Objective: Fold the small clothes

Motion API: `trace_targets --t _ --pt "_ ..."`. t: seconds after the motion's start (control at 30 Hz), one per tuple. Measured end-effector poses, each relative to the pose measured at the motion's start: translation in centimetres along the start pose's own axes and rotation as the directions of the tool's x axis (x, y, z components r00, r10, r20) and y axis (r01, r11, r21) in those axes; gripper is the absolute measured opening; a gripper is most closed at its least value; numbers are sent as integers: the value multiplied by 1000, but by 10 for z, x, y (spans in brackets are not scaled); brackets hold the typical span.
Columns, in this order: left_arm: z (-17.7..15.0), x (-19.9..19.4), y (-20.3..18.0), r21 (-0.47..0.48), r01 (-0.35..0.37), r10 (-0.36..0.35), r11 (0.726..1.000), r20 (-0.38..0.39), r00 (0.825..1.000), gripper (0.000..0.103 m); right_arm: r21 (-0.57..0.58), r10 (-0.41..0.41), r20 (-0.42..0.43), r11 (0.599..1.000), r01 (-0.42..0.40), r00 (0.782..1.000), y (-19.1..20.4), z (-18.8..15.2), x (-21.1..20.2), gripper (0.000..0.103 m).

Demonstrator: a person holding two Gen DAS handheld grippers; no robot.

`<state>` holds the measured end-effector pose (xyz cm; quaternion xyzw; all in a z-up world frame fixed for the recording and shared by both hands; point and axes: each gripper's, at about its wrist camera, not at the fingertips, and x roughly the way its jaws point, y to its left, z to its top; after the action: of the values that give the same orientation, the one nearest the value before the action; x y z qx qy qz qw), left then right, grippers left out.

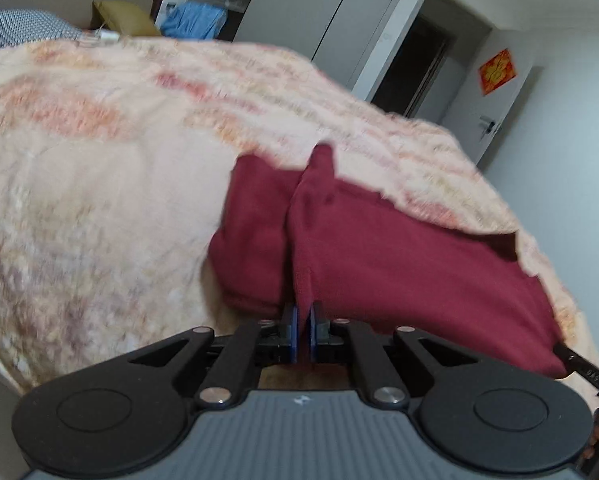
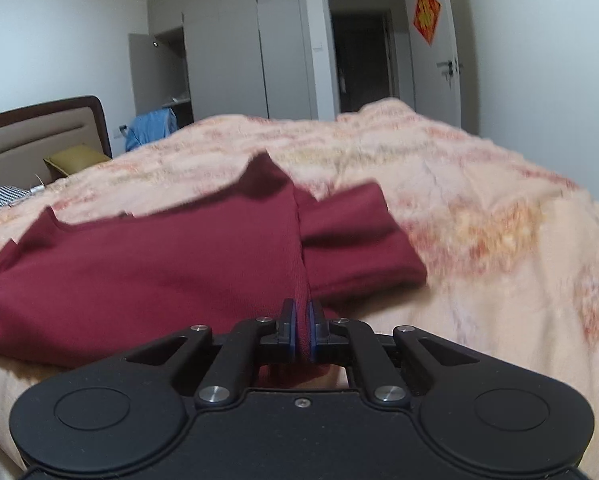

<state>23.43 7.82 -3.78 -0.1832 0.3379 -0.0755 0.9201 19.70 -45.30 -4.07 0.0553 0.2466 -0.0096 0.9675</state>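
Note:
A dark red garment (image 1: 379, 256) lies on the peach blanket (image 1: 99, 184) of a bed. In the left wrist view my left gripper (image 1: 303, 312) is shut on the garment's near edge, a pinched ridge of cloth rising from between its blue pads. One sleeve is folded to the left of that ridge. In the right wrist view the same red garment (image 2: 159, 264) spreads to the left, with a sleeve (image 2: 359, 240) lying to the right. My right gripper (image 2: 302, 308) is shut on the near edge at the seam beside that sleeve. The right gripper's black finger shows at the left view's lower right.
The blanket (image 2: 479, 220) drops away at the bed's far and right edges. A brown headboard (image 2: 39, 132), an olive pillow (image 2: 75, 158), a checked pillow (image 1: 19, 28) and blue cloth (image 2: 151, 126) are at the head end. Grey wardrobes and a dark doorway (image 2: 363, 52) stand behind.

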Motion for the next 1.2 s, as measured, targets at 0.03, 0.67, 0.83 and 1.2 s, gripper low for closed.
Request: trace_targets --t 0.03,0.67,0.83,1.2 --pt "-3 3 3 -8 -2 2 1000 -7 1000 6 1 0 3 1000 0 1000 -1 -3 0 5" --pt "-7 -21 -5 -88 -117 122 989 55 991 93 18 12 28 1000 -13 1000 1 -9 -32 77" --pt "-2 -35 -16 -57 -163 167 985 75 983 103 -15 35 70 999 -34 997 9 -7 -53 96" --pt "-8 -66 -37 42 -215 210 976 105 972 103 -71 72 120 995 -64 990 31 -6 -83 102"
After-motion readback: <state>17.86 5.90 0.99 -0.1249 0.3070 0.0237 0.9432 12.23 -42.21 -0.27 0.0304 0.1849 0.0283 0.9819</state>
